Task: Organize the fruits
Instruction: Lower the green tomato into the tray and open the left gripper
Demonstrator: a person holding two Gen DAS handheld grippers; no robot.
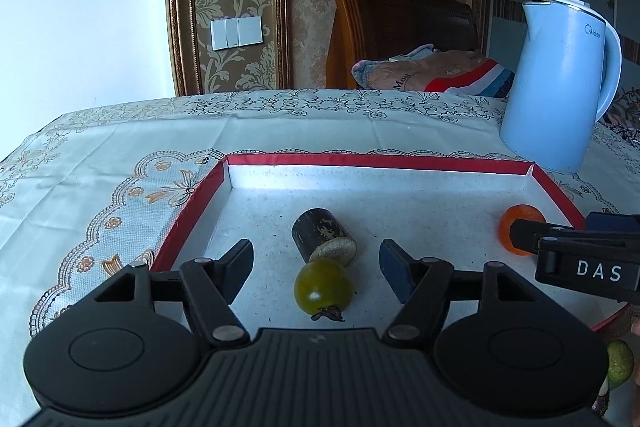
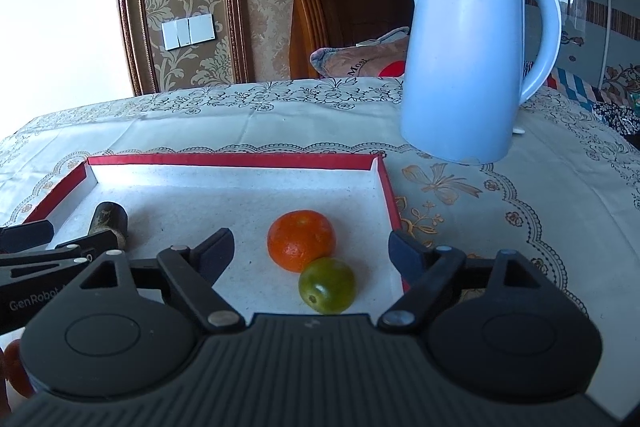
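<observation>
A red-rimmed white tray (image 1: 376,160) lies on the table; it also shows in the right wrist view (image 2: 232,159). My left gripper (image 1: 317,269) is open over it, with a green tomato (image 1: 323,286) between the fingers and a dark sugarcane stub (image 1: 322,235) just beyond. My right gripper (image 2: 311,253) is open around a green citrus (image 2: 327,285), with an orange tangerine (image 2: 301,245) touching it behind. The tangerine (image 1: 516,223) shows partly hidden behind the right gripper in the left wrist view. The stub (image 2: 109,221) lies at the left of the right wrist view.
A light blue kettle (image 2: 464,55) stands on the patterned tablecloth (image 1: 120,155) beyond the tray's right corner; it shows in the left wrist view too (image 1: 560,87). A green fruit (image 1: 620,363) lies outside the tray at lower right. A red fruit (image 2: 16,367) shows at lower left.
</observation>
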